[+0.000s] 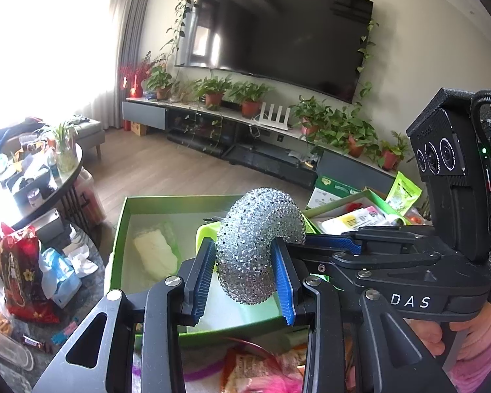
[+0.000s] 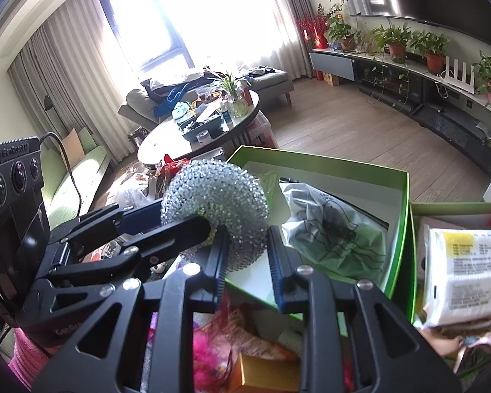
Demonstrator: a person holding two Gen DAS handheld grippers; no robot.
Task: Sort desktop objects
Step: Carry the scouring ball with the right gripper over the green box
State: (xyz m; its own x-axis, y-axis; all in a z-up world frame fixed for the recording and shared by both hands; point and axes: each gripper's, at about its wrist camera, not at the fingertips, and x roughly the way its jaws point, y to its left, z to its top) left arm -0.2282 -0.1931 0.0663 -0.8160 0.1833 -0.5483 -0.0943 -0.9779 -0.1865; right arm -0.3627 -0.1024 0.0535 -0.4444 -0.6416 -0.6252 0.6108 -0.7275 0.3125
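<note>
Two claws (image 1: 245, 275) (image 2: 245, 262) clamped on one steel scourer (image 1: 258, 242), over green box (image 1: 124, 229).

text: "DAS" | on: right tongs (image 1: 314, 245) body | colour: white

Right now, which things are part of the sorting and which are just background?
In play:
steel scourer, gripped by both the left gripper and the right gripper
green box
second green box

Just lying about:
television
potted plants
round table
sofa
</note>
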